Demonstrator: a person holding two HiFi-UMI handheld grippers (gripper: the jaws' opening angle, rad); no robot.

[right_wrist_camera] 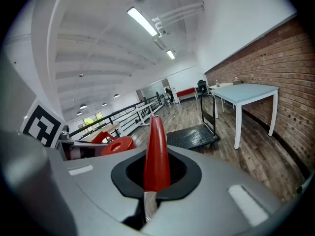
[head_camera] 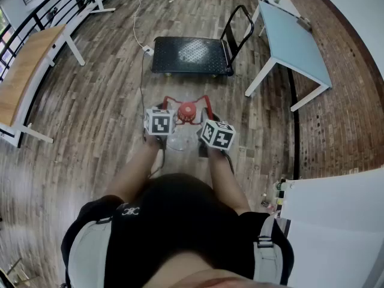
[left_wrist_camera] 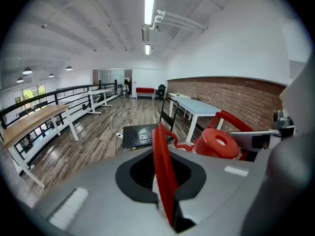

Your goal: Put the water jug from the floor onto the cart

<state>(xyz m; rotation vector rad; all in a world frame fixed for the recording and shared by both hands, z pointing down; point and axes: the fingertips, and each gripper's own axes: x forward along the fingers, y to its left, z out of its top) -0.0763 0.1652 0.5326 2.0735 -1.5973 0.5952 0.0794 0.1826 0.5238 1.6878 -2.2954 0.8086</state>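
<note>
Readable markings: only the black-and-white square markers on your two marker cubes point(head_camera: 159, 123). The shirt logo point(head_camera: 128, 210) was too small to read.

Your left gripper point(head_camera: 163, 108) point(left_wrist_camera: 162, 171) was clamped tight on the left loop of the red handle point(head_camera: 186, 98) point(left_wrist_camera: 161, 151), with the red strip pinched edge-on between the jaws. Your right gripper point(head_camera: 209, 117) point(right_wrist_camera: 156, 156) was closed the same way on the right loop point(right_wrist_camera: 156, 141).

The water jug point(head_camera: 187, 111) point(left_wrist_camera: 216, 142) point(right_wrist_camera: 117, 145) sat between the two grippers, red cap up and clear body below. It was on your side of the cart point(head_camera: 191, 54) point(left_wrist_camera: 140, 134) point(right_wrist_camera: 192, 136), apart from it, over the wood floor. I couldn't tell whether it was lifted clear.

The white table point(head_camera: 294, 44) stood just right of the cart, and the wooden-top table point(head_camera: 27, 65) well to its left.
</note>
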